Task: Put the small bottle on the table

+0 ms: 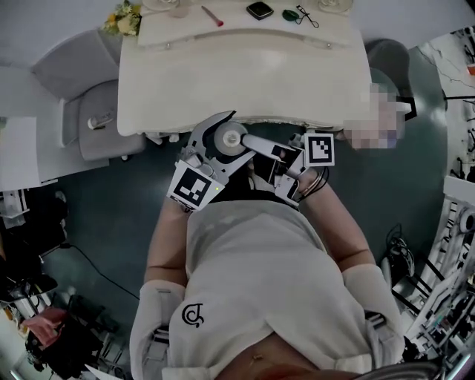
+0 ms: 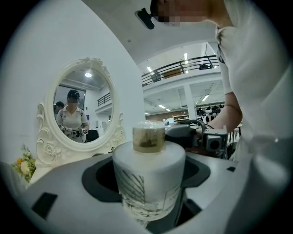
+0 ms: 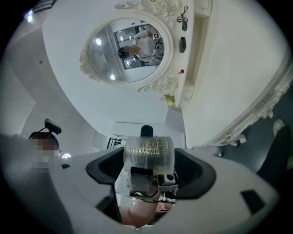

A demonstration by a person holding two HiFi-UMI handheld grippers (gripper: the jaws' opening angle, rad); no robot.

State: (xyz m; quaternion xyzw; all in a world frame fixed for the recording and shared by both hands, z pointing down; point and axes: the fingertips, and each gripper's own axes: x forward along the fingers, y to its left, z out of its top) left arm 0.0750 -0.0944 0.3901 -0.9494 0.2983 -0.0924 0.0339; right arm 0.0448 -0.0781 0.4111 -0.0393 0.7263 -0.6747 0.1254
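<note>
The small bottle [image 1: 227,137] is white with a clear lower part and a brownish cap. It is held in the air just in front of the white dressing table [image 1: 245,74], below its front edge. My left gripper [image 1: 220,139] is shut on the bottle [image 2: 149,169], with a jaw on each side of its body. My right gripper [image 1: 256,148] reaches in from the right. In the right gripper view the clear, line-printed end of the bottle [image 3: 149,153] sits between its pads, which touch both sides. The two grippers face each other across the bottle.
On the far tabletop lie a pink pen [image 1: 212,15], a black case [image 1: 260,10] and glasses [image 1: 306,15], with flowers [image 1: 123,18] at the left corner. An oval mirror [image 2: 78,107] stands behind. A grey seat [image 1: 96,111] stands left of the table.
</note>
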